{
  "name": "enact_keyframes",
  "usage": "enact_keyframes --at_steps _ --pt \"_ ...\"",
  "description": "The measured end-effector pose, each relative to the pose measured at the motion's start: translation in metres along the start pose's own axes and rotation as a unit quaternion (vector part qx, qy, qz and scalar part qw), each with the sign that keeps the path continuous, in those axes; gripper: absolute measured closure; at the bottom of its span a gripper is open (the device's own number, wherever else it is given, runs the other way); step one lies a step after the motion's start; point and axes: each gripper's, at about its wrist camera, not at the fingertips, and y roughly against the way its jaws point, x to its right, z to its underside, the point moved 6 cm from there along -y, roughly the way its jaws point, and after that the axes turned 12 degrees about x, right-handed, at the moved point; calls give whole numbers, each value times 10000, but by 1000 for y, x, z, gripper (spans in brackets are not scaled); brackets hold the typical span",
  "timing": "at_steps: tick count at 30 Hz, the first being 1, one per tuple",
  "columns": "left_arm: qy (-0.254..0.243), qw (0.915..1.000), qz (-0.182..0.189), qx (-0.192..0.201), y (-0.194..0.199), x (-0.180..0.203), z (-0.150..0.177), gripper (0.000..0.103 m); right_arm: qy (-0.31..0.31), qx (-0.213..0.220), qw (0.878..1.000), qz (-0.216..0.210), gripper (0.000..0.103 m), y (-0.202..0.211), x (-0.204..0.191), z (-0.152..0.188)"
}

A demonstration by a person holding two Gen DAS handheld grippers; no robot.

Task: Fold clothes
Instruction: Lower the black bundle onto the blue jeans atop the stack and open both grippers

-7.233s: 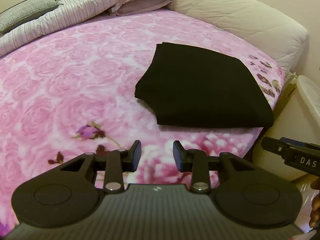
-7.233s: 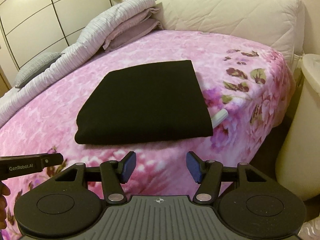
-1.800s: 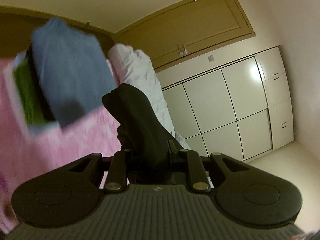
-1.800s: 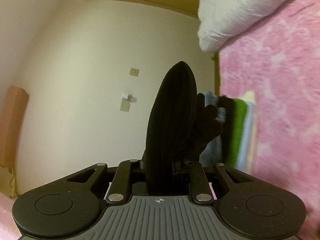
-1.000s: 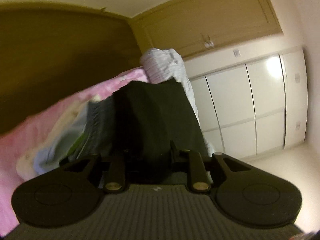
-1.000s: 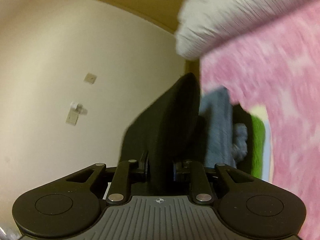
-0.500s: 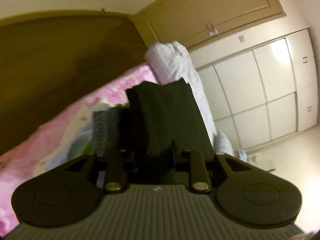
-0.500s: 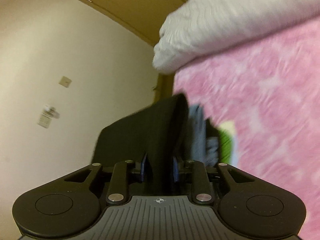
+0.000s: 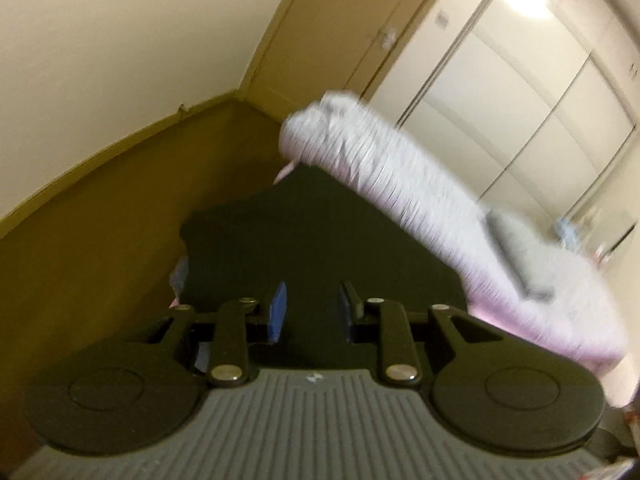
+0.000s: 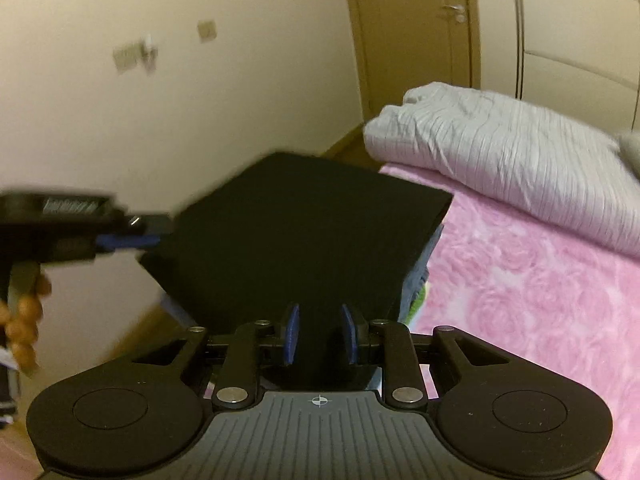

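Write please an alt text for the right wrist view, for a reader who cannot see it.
A folded black garment lies on a stack of other folded clothes at the edge of a pink flowered bed, with the right claw open around its near edge. The left claw shows at the left, at the garment's corner; a rolled grey quilt lies behind.

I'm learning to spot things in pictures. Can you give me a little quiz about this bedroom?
1. True or false: folded clothes peek out from under the black garment.
2. What colour is the bedspread? A yellow, B pink, C brown.
3. Fill in: behind the quilt there is a closed ____ with a metal handle.

Key: 1 true; 2 B; 3 door.
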Motion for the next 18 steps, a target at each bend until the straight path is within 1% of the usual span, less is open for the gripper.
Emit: enact_keyframes --at_steps 1,3,5,7,11,12,14,16,18 --pt "-110 9998 -133 -94 -7 -3 9 88 53 -300 9995 86 79 -16 0 15" --pt "-212 9994 -255 -124 -5 -5 16 89 -222 -544 9982 98 79 -27 4 32" --pt "-236 9993 -275 -68 8 0 12 89 -275 -410 9987 84 79 -16 2 27" --pt "-263 9990 -353 -50 15 3 10 88 -197 -119 9997 62 79 -5 -1 19" --pt "-361 9963 -692 -371 6 7 14 88 -466 -499 9976 73 79 -21 5 28" --pt "-392 9959 -728 -371 7 12 12 88 -533 -593 9968 76 79 -25 6 30" --pt "-449 9952 -792 -365 18 24 8 85 -749 -558 9956 0 78 -15 11 20" --pt "-403 9935 -951 -476 26 37 4 82 -790 -516 9955 -53 78 -2 12 12" --pt "-424 9925 -1017 -532 35 52 1 80 -837 -595 9947 -63 57 8 18 3"
